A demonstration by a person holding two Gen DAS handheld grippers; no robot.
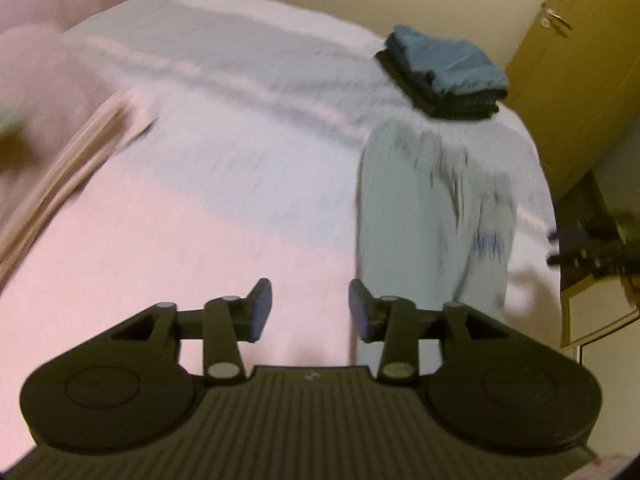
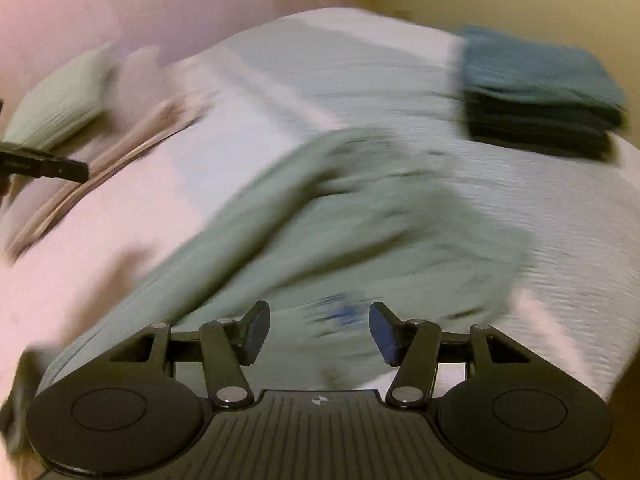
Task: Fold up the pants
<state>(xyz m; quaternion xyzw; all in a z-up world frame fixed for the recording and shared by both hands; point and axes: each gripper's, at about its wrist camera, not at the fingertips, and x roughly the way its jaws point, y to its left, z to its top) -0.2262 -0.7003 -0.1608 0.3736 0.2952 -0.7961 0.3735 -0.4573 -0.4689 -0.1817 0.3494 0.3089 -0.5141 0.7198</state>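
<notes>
Pale green pants (image 1: 424, 208) lie spread on the bed, with a small blue mark near the waist. In the left wrist view they run along the bed's right side. My left gripper (image 1: 311, 310) hovers open above the bedcover, just left of the pants, holding nothing. In the right wrist view the pants (image 2: 340, 220) stretch diagonally from lower left to the middle. My right gripper (image 2: 319, 330) is open right above the waist area with the blue mark (image 2: 340, 312), nothing between its fingers. Both views are motion-blurred.
A stack of folded dark and blue clothes (image 1: 448, 72) sits at the bed's far right corner (image 2: 540, 92). A pale green pillow (image 2: 60, 100) and folded beige blanket (image 1: 80, 160) lie at the left. Wooden wardrobe doors (image 1: 572, 60) stand beyond the bed's right edge.
</notes>
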